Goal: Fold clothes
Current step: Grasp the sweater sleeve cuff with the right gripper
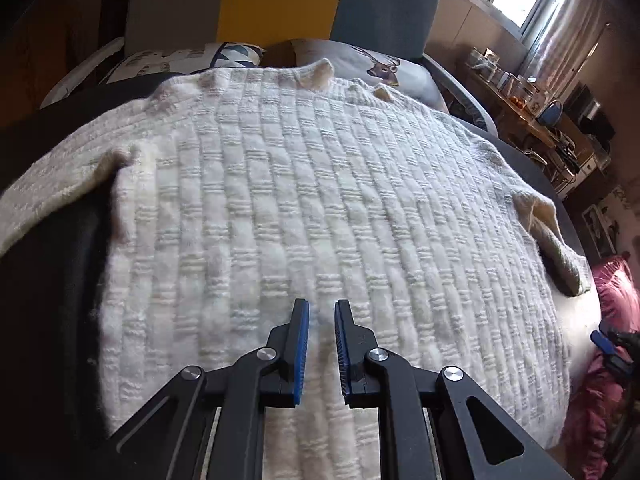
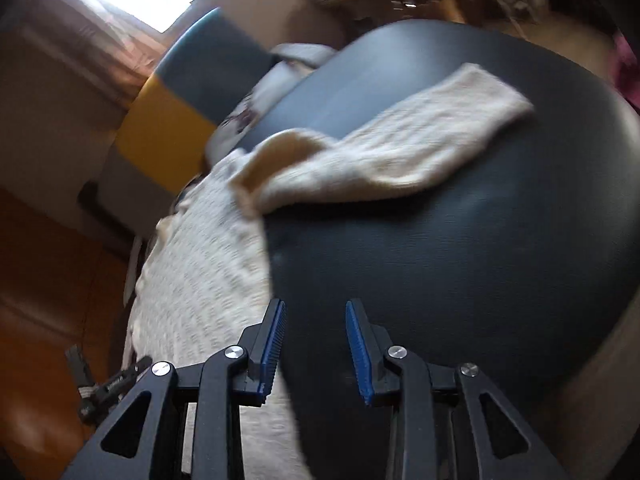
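1. Left gripper point(image 1: 321, 307): jaws parted by a narrow gap, holding nothing, poised over the lower middle of the cream knit sweater point(image 1: 304, 200).
2. Right gripper point(image 2: 316, 308): jaws wider apart, empty, at the sweater's edge above the dark bed point(image 2: 460, 260).
3. The sweater lies spread flat on the bed, one sleeve point(image 2: 400, 152) stretched outward.

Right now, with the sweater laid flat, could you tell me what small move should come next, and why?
Probably bring the right gripper toward the outstretched sleeve to fold it inward. The white sweater lies spread flat on the dark bed, both grippers are open and empty, and that sleeve lies out to the side.
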`<state>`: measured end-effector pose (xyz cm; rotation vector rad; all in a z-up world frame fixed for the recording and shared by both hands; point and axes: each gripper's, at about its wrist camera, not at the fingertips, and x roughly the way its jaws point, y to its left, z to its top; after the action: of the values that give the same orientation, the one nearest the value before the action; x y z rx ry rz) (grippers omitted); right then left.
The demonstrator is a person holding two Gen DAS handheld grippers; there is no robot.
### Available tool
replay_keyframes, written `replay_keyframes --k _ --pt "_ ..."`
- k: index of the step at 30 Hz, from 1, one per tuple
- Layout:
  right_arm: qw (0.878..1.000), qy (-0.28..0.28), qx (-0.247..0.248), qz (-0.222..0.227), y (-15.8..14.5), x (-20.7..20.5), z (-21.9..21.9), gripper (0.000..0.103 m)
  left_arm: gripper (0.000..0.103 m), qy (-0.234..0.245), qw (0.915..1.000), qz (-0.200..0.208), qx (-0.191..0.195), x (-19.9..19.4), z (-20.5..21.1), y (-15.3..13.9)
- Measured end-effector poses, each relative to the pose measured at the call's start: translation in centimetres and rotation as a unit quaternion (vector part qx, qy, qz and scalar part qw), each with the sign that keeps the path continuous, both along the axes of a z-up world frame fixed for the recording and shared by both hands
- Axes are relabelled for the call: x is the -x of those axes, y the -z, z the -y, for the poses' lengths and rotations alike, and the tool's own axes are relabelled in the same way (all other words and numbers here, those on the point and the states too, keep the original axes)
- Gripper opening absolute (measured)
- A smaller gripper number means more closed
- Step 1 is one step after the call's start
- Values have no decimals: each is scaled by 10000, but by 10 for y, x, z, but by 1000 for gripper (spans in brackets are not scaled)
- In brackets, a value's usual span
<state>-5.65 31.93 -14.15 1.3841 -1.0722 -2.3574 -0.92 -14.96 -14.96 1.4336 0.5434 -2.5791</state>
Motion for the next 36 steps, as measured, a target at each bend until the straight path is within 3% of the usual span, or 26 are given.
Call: replay_keyframes --k 3,7,10,16,18,20,21,24,26,29,32,36 --pt "9914 995 846 34 11 5 -64 34 16 202 9997 20 116 20 -22 -5" --pt "9750 1599 1511 300 36 32 -95 34 19 702 9973 -42 210 54 -62 -8" --pt "9691 1794 1648 392 52 54 -93 31 19 1032 9942 -71 286 82 -86 -7" --pt "9733 1879 1315 125 51 95 -73 31 23 1396 9895 -162 340 130 -118 -8" --pt "9777 1797 1080 112 51 107 -69 26 24 1415 9891 -117 380 146 -124 -3" --pt "9870 1537 455 103 44 117 -62 8 24 1410 9895 -10 321 158 -126 5" --pt "9899 1405 141 99 40 122 -58 4 24 1407 9896 45 288 164 -127 9" --pt "9908 819 -1073 78 24 139 -39 5 27 1495 9881 53 347 169 -129 17" --pt "9814 286 -1897 42 11 152 -20 5 29 1600 9859 -25 484 167 -132 17" --pt "9718 129 -2341 -243 -18 161 -16 5 31 1622 9853 -105 519 164 -133 18" --pt "9622 413 -2627 -589 -52 158 -27 2 32 1568 9868 -128 391 163 -131 18" --pt "9583 649 -2782 -108 -34 147 -53 2 35 1632 9856 -161 416 163 -133 19"
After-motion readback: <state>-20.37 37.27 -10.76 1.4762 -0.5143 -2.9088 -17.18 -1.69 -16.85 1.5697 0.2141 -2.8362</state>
